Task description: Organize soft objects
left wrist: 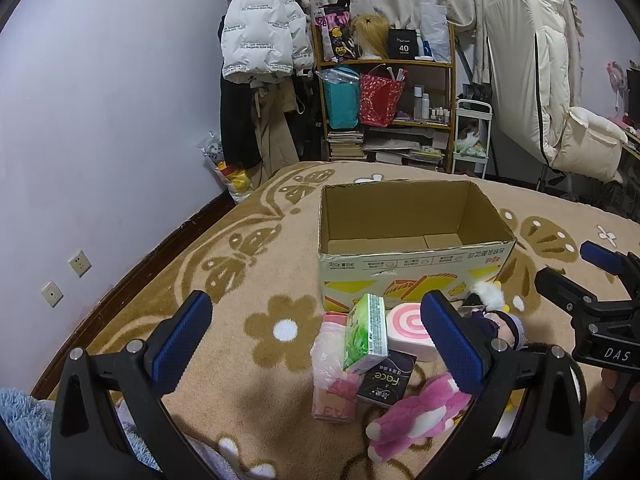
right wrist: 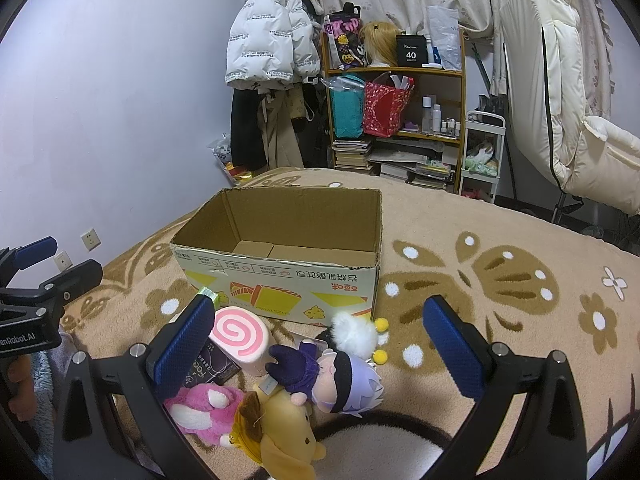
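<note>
An open, empty cardboard box (left wrist: 412,268) (right wrist: 280,276) stands on the bed blanket. In front of it lies a pile: a green tissue pack (left wrist: 366,332), a black "Face" pack (left wrist: 386,382), a pink-wrapped pack (left wrist: 334,376), a pink swirl roll cushion (right wrist: 240,338) (left wrist: 408,330), a pink plush (left wrist: 416,416) (right wrist: 204,410), a purple-clothed doll (right wrist: 340,376), a yellow plush (right wrist: 280,432) and a white pompom toy (right wrist: 354,334). My left gripper (left wrist: 316,340) is open above the packs. My right gripper (right wrist: 316,344) is open above the doll.
A tan flower-and-butterfly blanket (left wrist: 240,280) covers the bed. A wall with sockets (left wrist: 80,263) is on the left. Behind the bed stand a cluttered shelf (left wrist: 386,92), hanging coats (left wrist: 260,28) and a cream chair (right wrist: 560,92).
</note>
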